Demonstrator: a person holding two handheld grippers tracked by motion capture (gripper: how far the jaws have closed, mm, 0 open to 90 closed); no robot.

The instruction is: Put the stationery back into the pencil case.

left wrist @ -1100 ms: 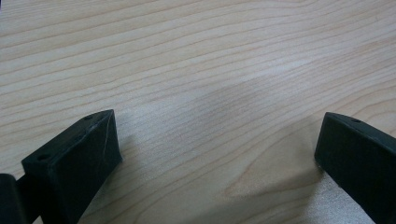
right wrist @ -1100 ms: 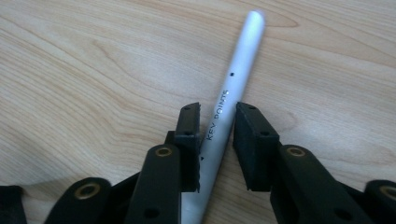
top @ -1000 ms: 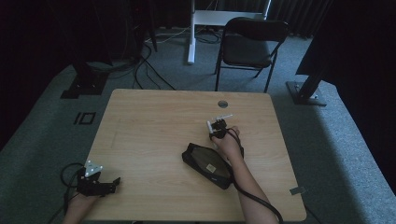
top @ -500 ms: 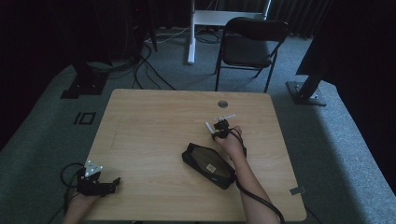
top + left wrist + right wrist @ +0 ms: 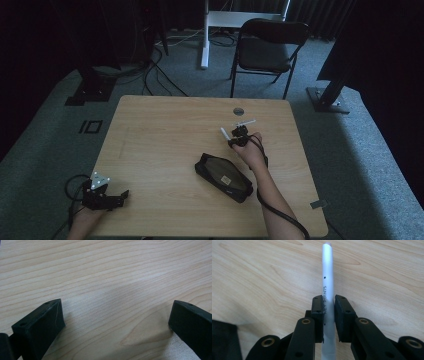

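A white pen (image 5: 328, 285) marked "KEY POINTS" is clamped between the 2 jaws of the right gripper (image 5: 328, 312), held over the right part of the wooden table (image 5: 165, 130). Just near it, toward the person, lies a black pouch (image 5: 223, 176). Well apart, at the table's near left corner, the left gripper (image 5: 102, 192) rests low, jaws wide apart over bare wood.

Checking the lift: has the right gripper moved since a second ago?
Yes. The right gripper, shut on the pen, drifted slightly toward the table's hole.
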